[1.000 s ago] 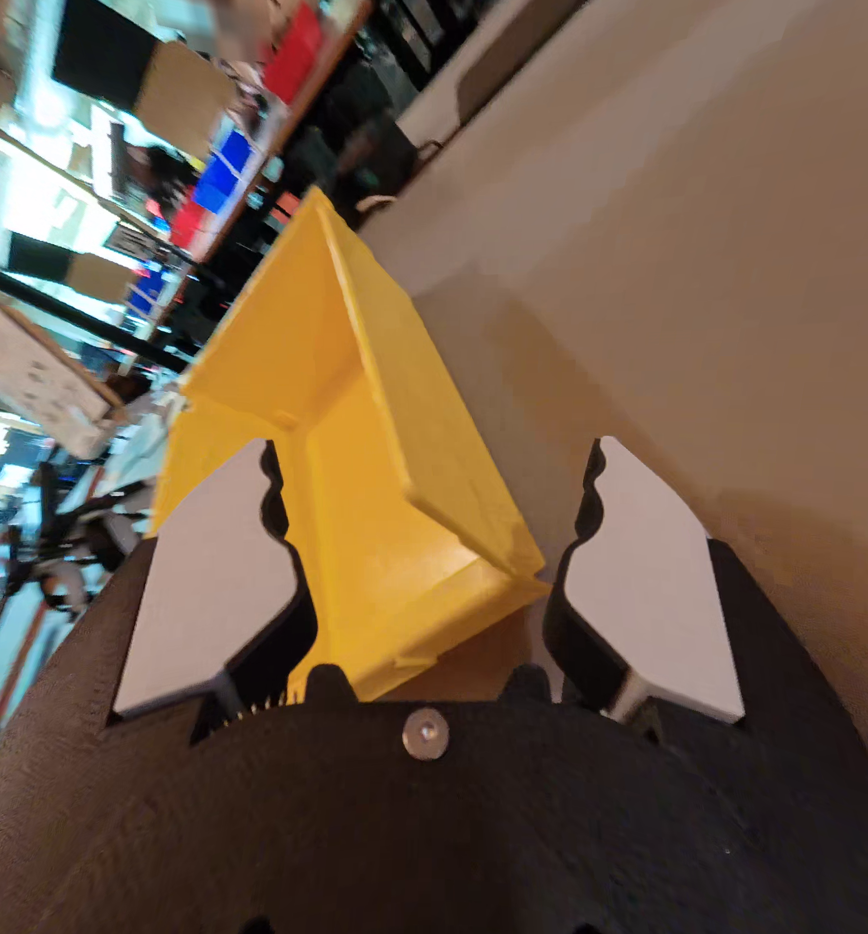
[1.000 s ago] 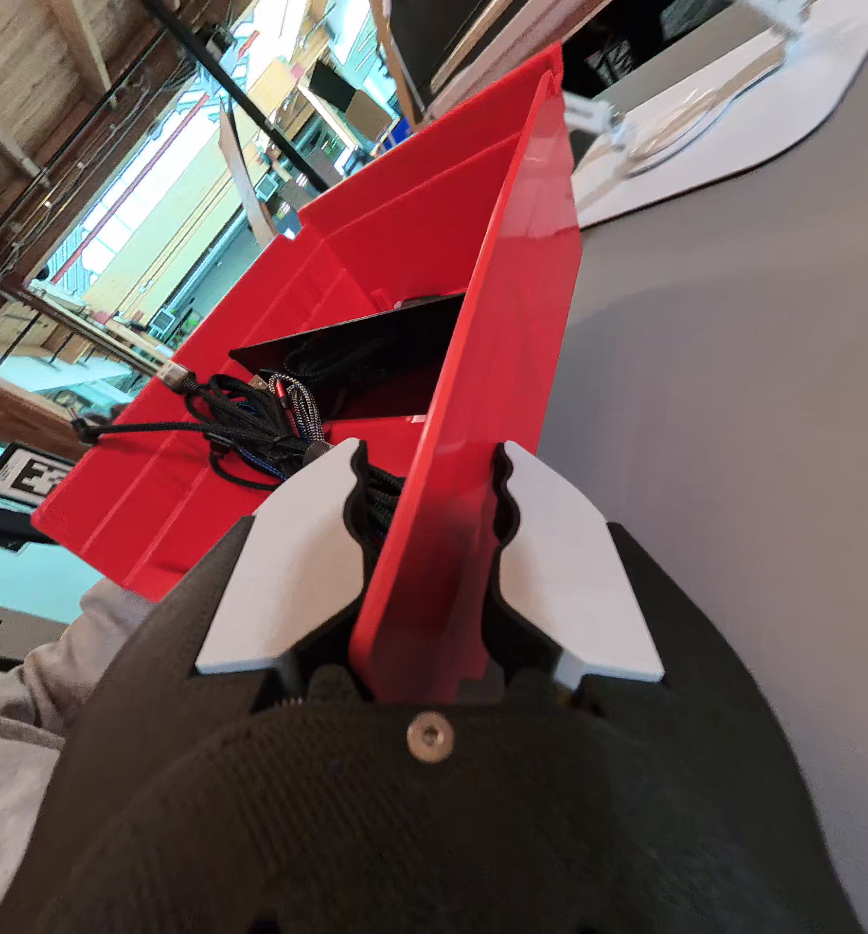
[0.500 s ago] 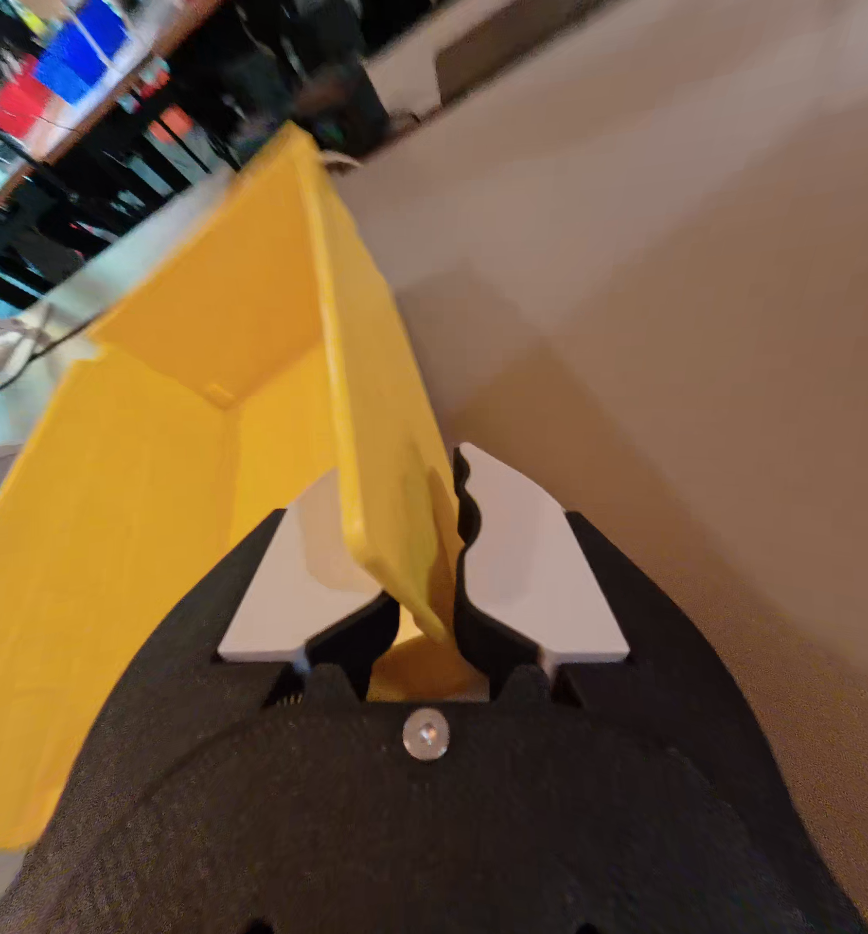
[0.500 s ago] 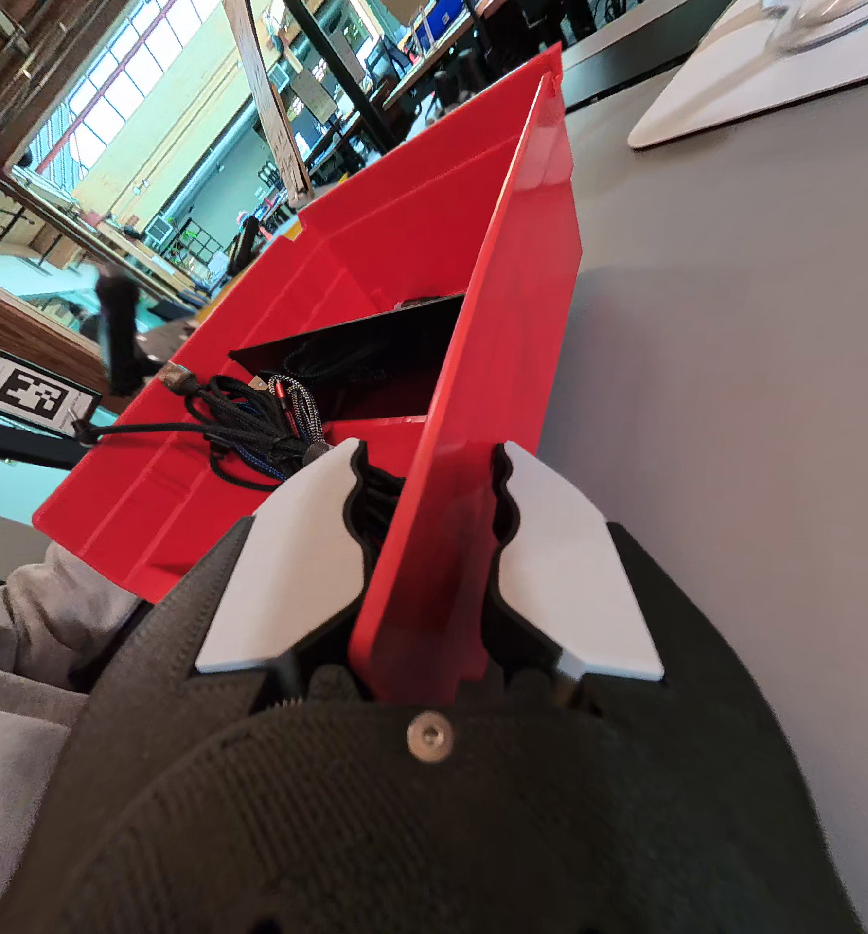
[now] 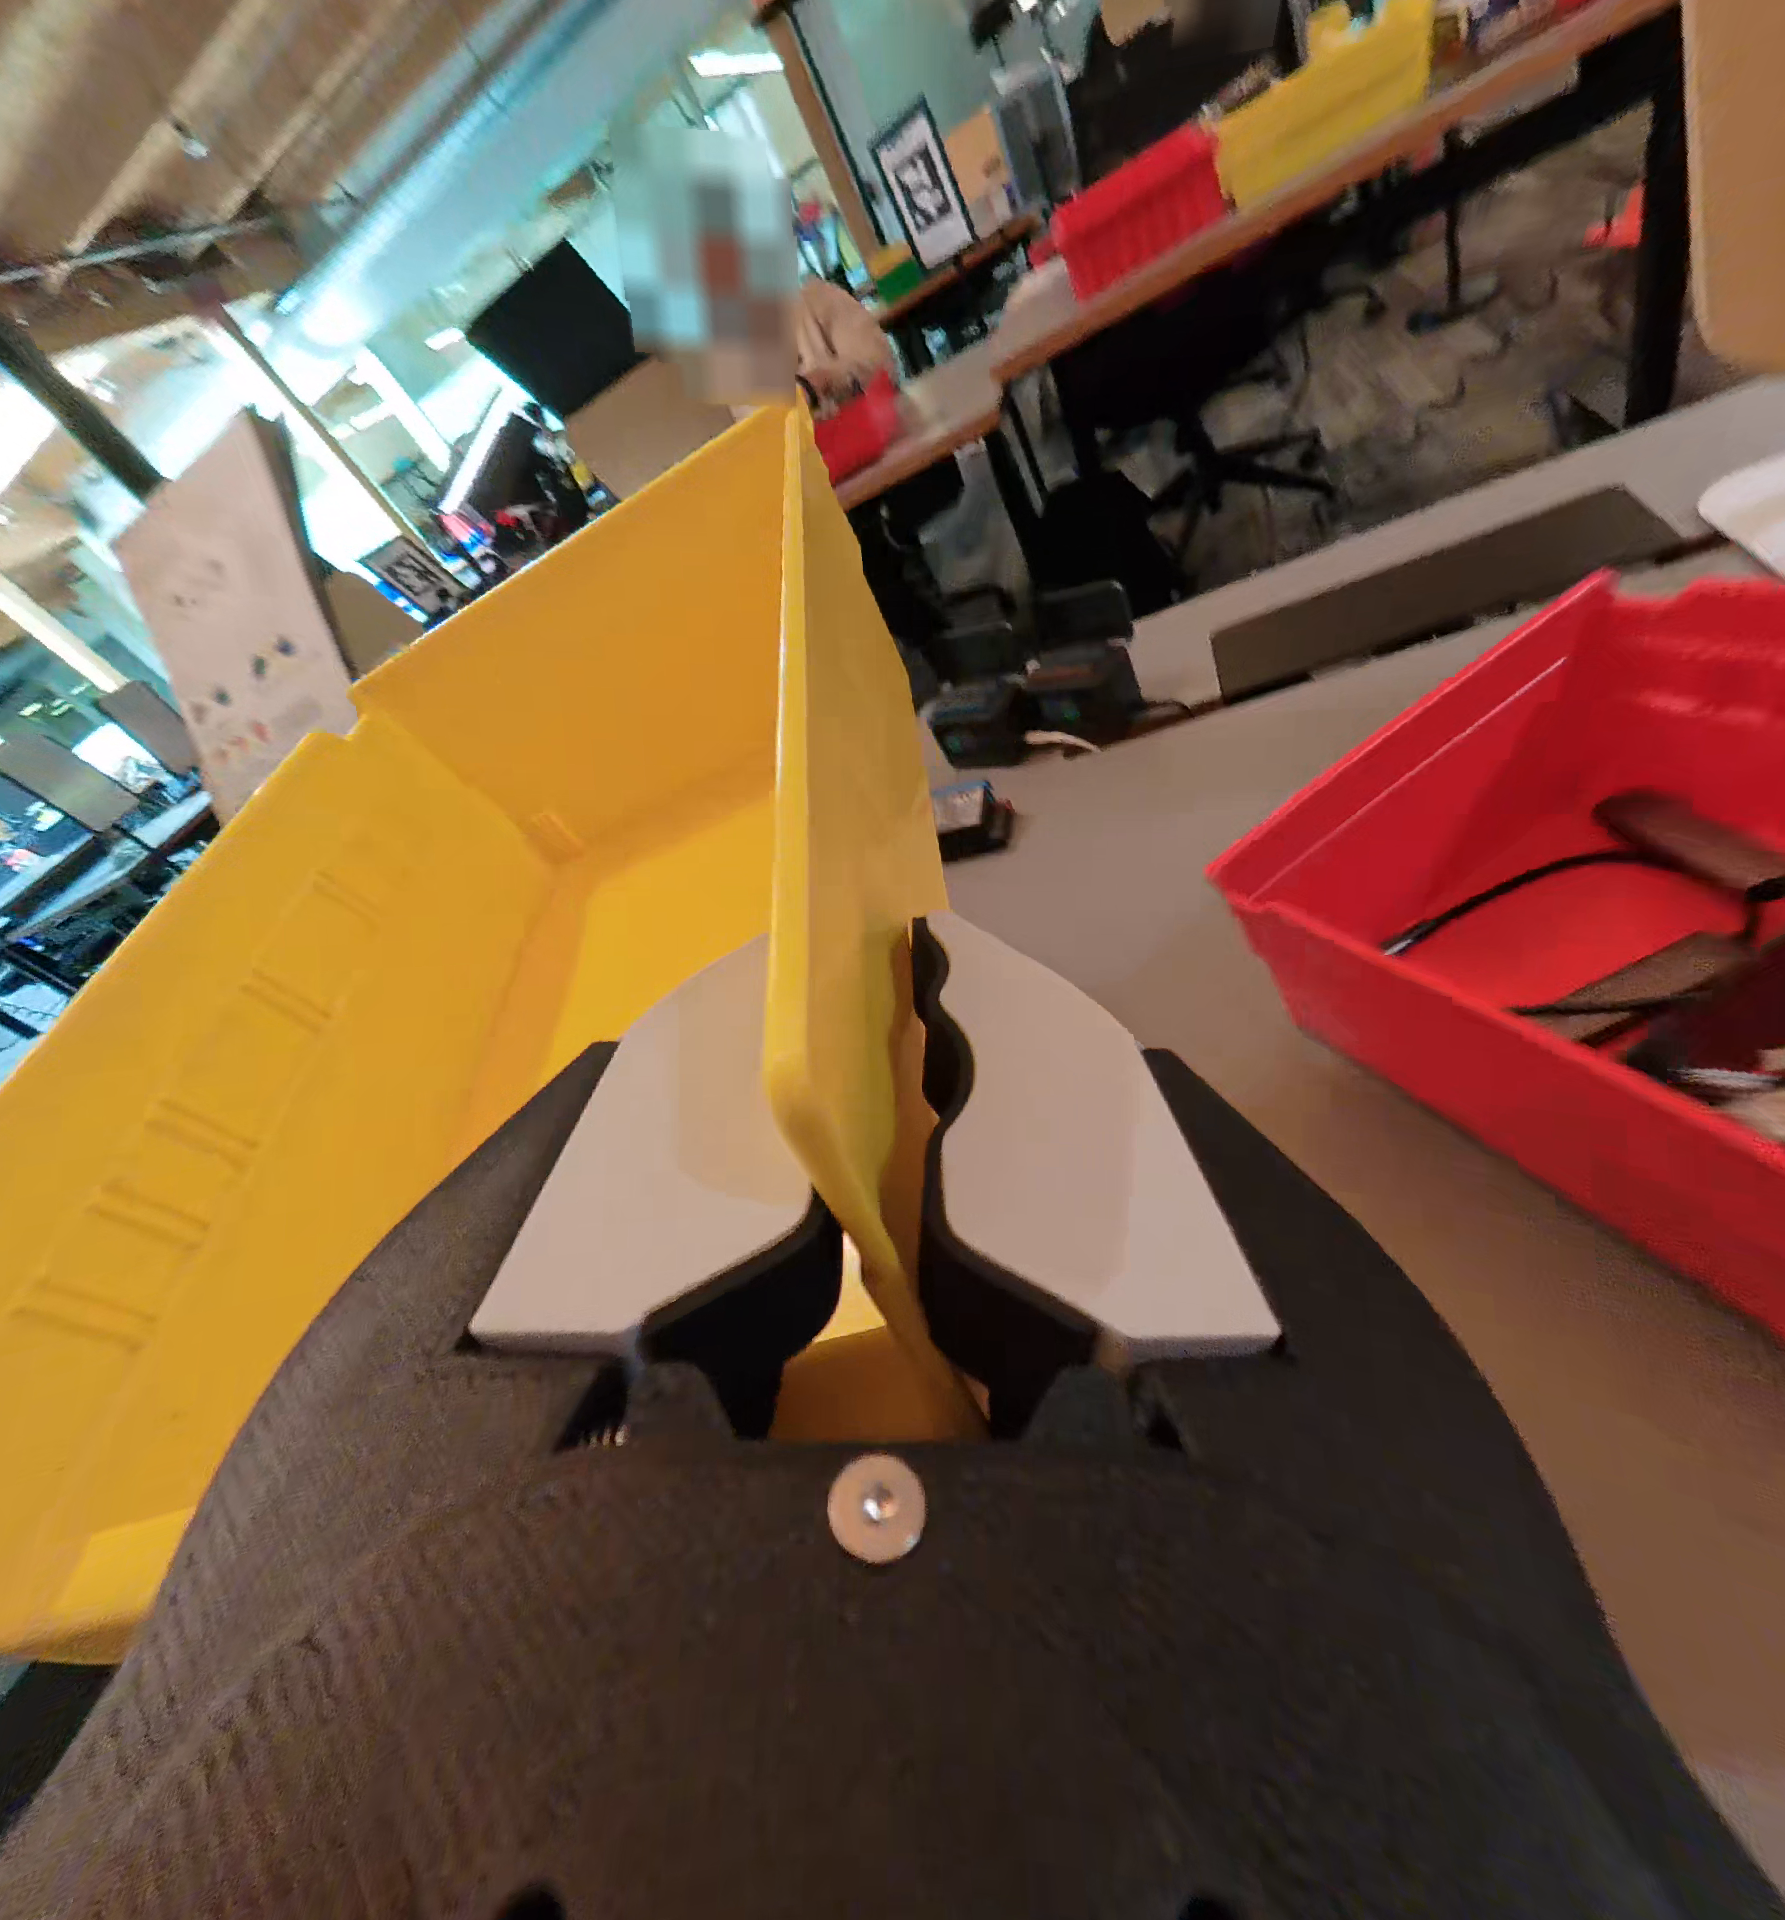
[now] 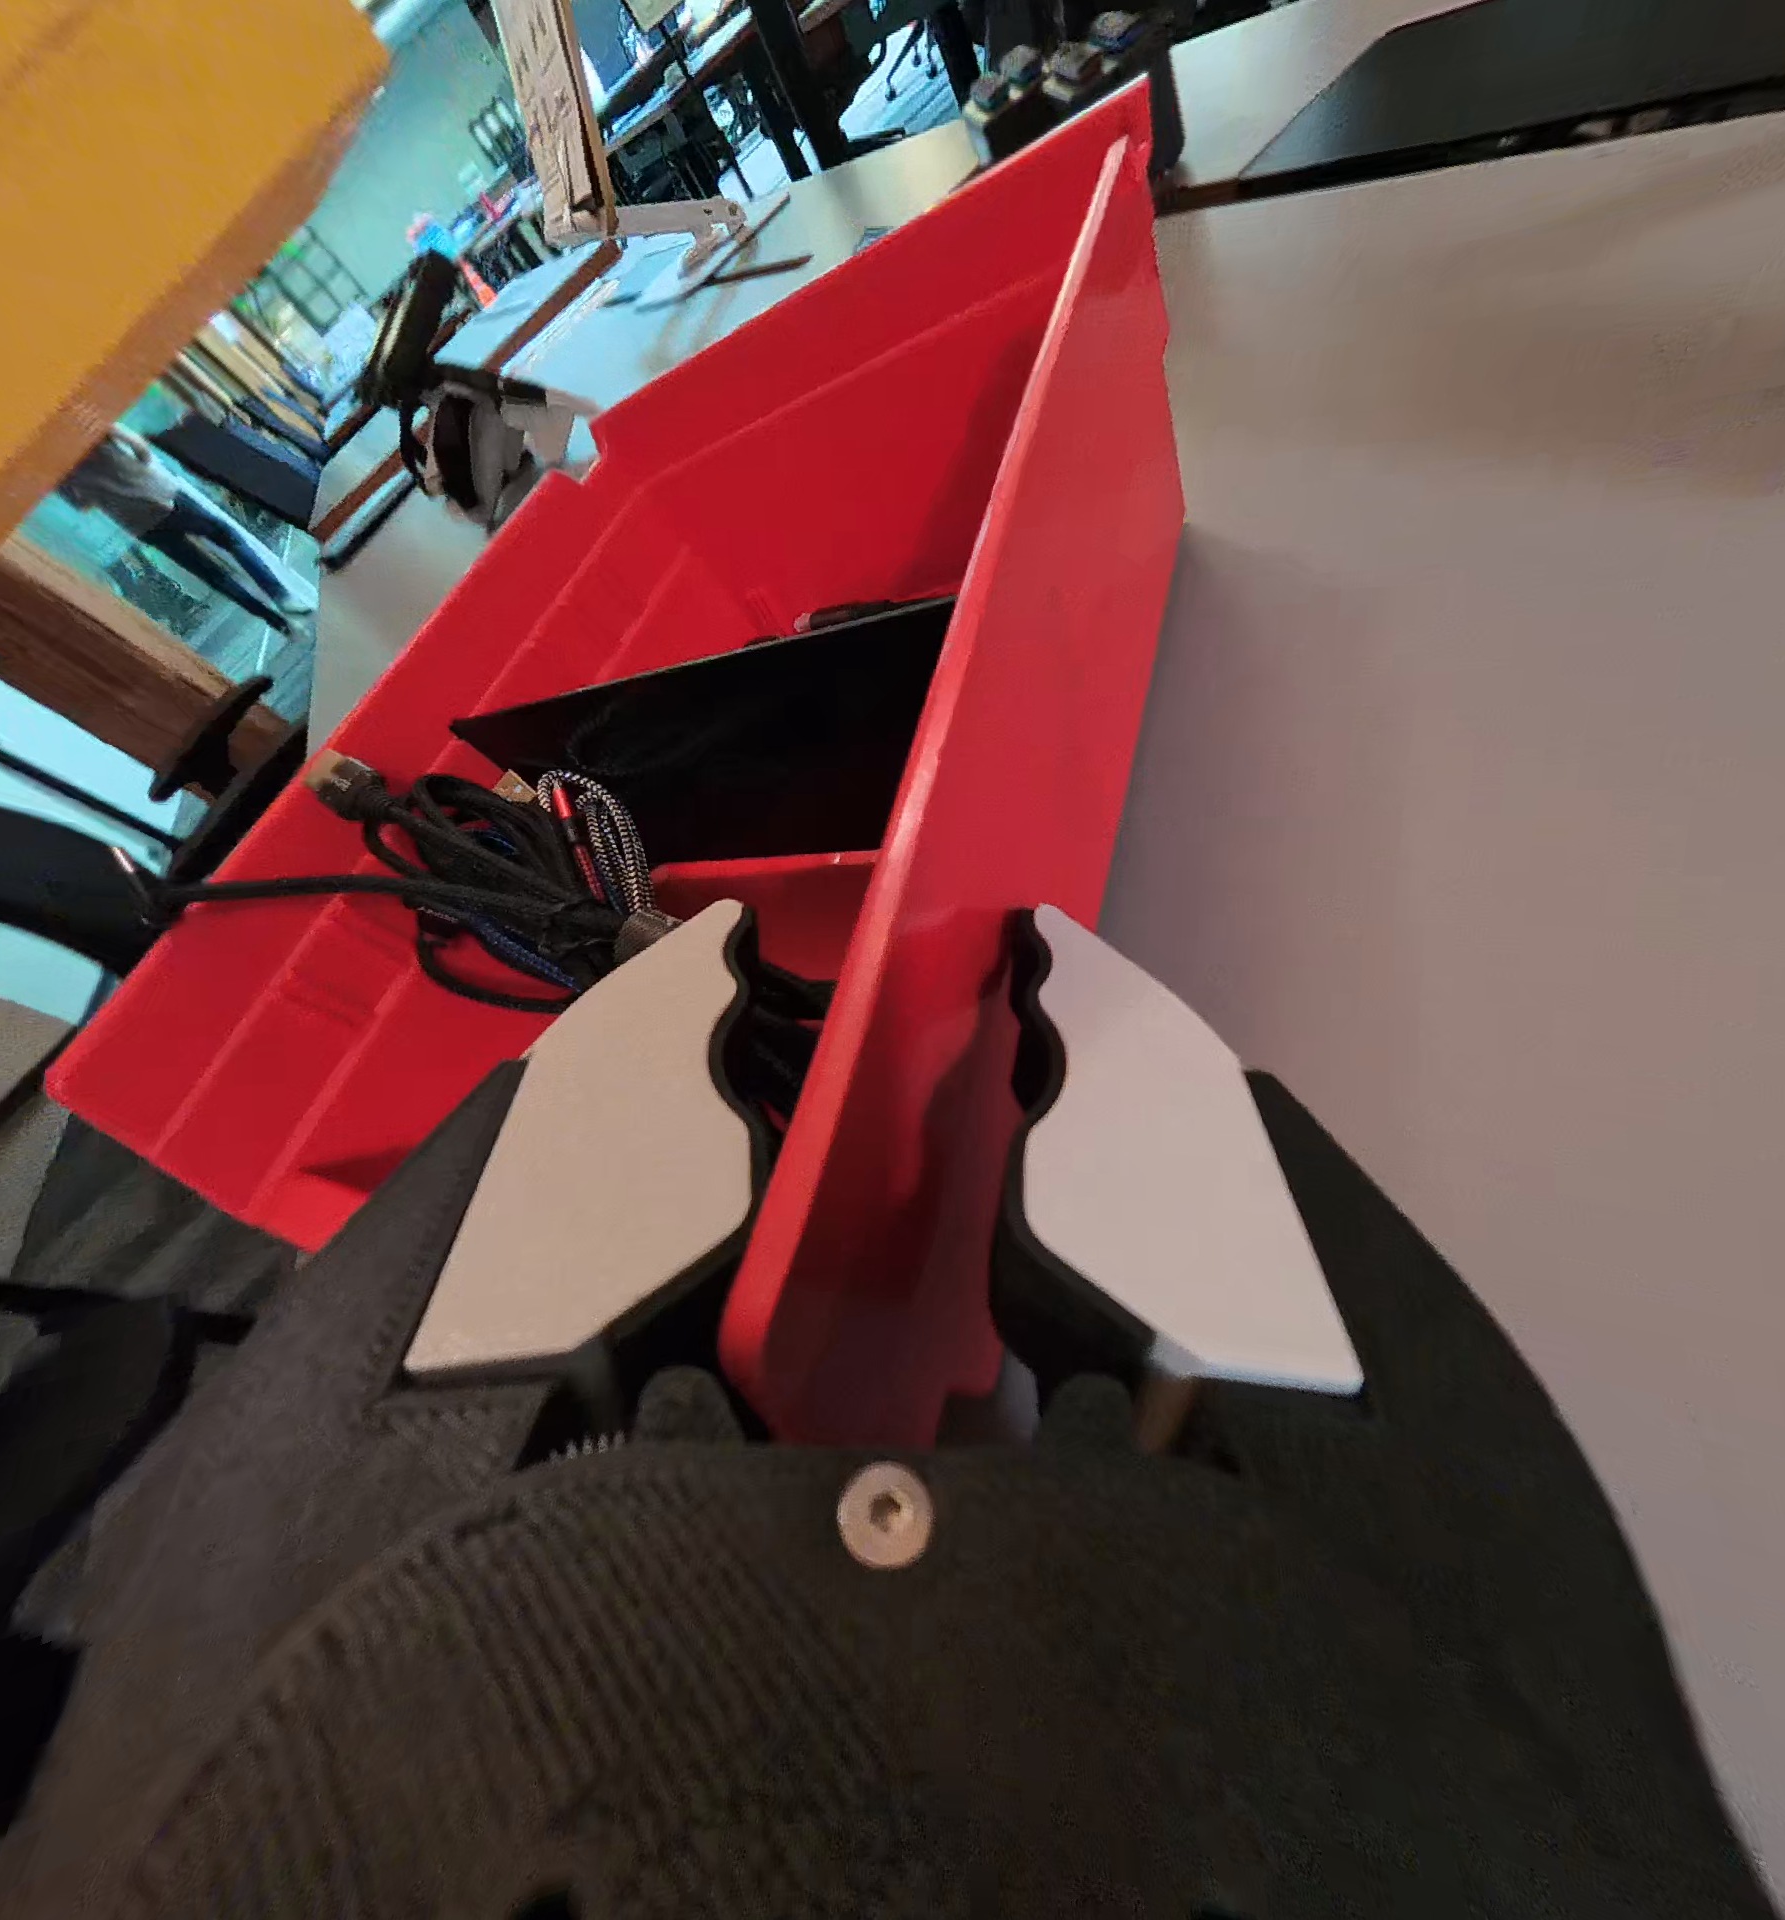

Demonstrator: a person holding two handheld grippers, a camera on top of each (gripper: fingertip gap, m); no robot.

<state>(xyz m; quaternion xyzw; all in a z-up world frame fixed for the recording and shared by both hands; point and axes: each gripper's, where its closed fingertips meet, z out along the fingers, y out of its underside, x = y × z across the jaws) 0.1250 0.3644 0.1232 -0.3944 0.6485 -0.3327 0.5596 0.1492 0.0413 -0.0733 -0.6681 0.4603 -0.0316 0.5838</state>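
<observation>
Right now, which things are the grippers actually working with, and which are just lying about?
In hand:
left gripper shut on yellow bin wall
right gripper shut on red bin wall

Lying about:
cables and black panel in red bin
grey table

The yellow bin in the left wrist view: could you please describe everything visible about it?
The yellow bin is an open-topped, glossy tub that looks like plastic, with slotted ribs moulded along one long wall. No contents are visible in it. The left gripper is shut on its right side wall. The bin sits left of a red bin on the grey table.
</observation>
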